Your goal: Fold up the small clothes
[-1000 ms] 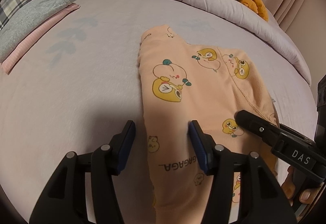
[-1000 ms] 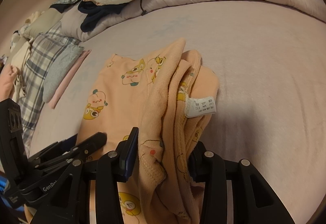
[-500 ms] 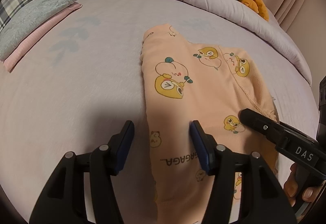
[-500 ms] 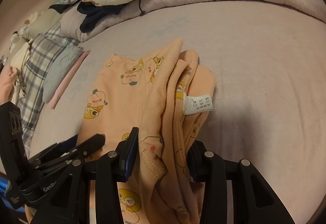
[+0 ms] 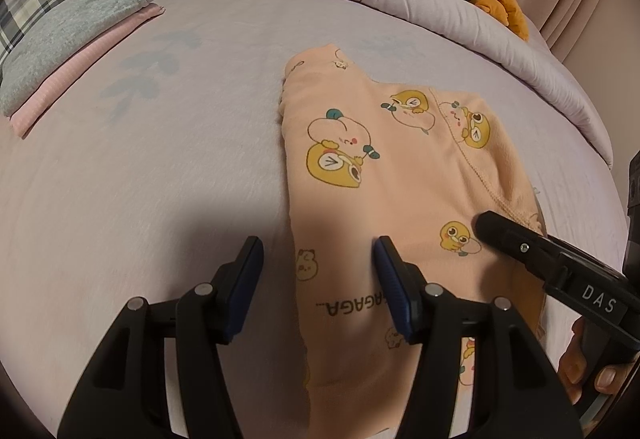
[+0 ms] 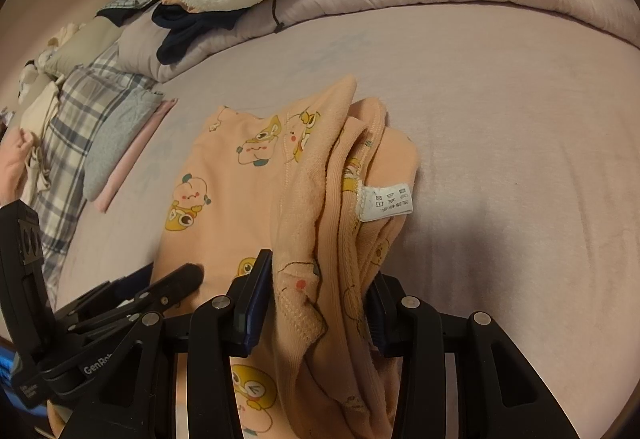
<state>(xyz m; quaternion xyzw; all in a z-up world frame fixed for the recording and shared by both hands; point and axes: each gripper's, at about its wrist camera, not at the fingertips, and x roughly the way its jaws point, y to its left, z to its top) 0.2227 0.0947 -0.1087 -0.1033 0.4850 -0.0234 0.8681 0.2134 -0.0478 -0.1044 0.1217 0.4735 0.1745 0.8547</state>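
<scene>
- On the bed [image 5: 140,179], the peach pyjama top [image 5: 400,179] barely moved; right claw [image 6: 316,303] stays clamped on its bunched edge
- Left claw [image 5: 318,279] hovers apart; fold unfinished

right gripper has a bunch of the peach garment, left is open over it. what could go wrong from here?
1. The right gripper holds a thick, uneven bunch of the peach garment; layers may slip out unevenly, skewing the fold.
2. The care label side is rumpled, so creases could get folded in.
3. The left gripper hangs open astride the garment's left edge and pins nothing; pulling may drag the whole piece across the bedsheet.
</scene>
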